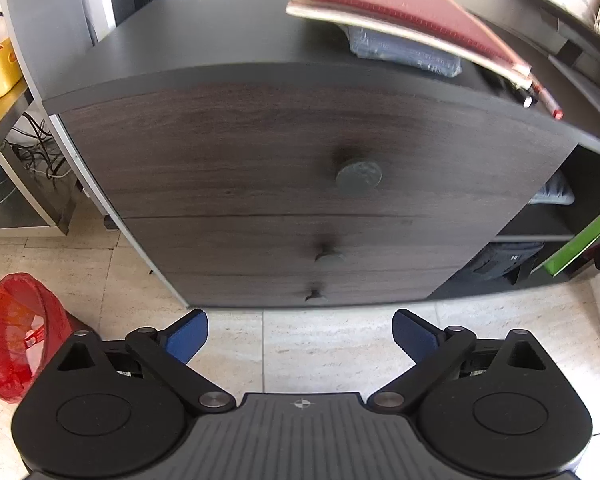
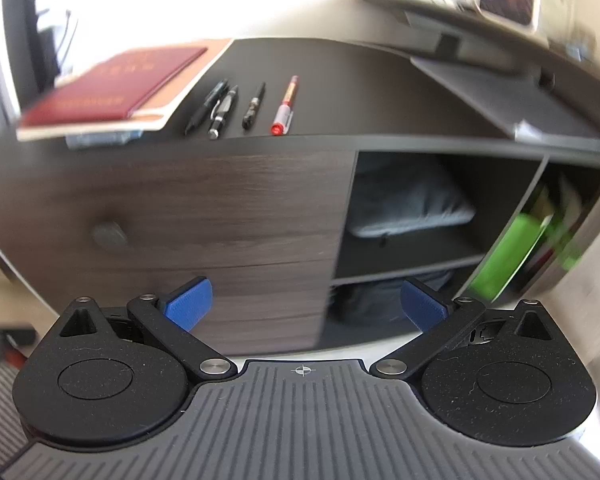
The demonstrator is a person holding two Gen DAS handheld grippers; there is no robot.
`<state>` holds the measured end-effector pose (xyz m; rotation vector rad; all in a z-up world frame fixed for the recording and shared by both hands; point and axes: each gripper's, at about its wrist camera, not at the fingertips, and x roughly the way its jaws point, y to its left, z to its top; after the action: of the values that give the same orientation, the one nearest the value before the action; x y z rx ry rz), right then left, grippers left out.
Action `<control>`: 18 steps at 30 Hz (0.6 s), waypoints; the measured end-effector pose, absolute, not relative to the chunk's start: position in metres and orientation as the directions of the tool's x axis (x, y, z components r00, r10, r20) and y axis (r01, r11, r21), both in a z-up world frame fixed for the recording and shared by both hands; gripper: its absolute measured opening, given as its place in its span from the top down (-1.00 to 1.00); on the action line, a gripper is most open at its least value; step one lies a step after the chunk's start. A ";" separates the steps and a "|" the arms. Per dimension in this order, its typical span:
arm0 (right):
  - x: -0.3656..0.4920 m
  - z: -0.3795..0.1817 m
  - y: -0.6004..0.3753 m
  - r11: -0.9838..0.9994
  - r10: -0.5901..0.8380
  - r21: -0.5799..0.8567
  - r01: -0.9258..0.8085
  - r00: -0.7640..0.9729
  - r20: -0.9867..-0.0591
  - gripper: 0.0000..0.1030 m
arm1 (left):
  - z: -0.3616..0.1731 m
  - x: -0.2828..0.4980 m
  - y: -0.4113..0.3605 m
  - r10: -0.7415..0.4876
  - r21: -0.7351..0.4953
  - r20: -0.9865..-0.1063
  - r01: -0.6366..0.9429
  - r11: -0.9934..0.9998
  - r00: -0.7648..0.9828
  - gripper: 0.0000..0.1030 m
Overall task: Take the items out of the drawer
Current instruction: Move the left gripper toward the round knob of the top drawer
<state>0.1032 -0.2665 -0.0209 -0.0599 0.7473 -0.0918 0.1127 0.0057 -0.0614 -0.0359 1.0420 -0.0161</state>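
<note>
Both the left gripper (image 1: 300, 330) and right gripper (image 2: 306, 300) hung spread wide and empty before a dark wood cabinet (image 1: 260, 32), its top drawer (image 1: 260, 152) appearing fully closed. Items already lay on top: a red notebook (image 2: 112, 84), pens (image 2: 224, 110). Any further retrieval likely required grasping the round knob (image 1: 359, 175). A red wastebasket (image 1: 16, 332) stood on pale tile.

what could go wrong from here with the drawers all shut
1. The top drawer knob is small and round; the open left hand-held gripper may slip off it.
2. The red notebook overhangs the cabinet's front edge, so a jerky pull could tip it off.
3. The pens beside it could roll.
</note>
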 end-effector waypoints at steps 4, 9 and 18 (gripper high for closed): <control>0.110 -0.026 -0.264 0.994 -0.096 -0.104 0.031 0.700 -0.708 -0.85 | -0.068 0.114 0.003 -0.043 -0.037 -0.868 0.021 0.999 0.495 -0.84; 0.112 -0.037 -0.264 0.997 -0.068 -0.083 0.008 0.666 -0.743 -0.73 | -0.069 0.117 0.002 -0.059 -0.051 -0.857 0.030 0.998 0.512 -0.85; 0.135 -0.038 -0.281 0.999 -0.017 0.021 0.045 0.696 -0.718 -0.91 | -0.077 0.149 -0.005 -0.096 -0.089 -0.847 0.037 0.995 0.522 -0.86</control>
<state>0.1350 -0.2810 -0.0383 0.0382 0.8001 -0.0346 0.1489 -0.0054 -0.0767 -0.0627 1.0184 -0.0797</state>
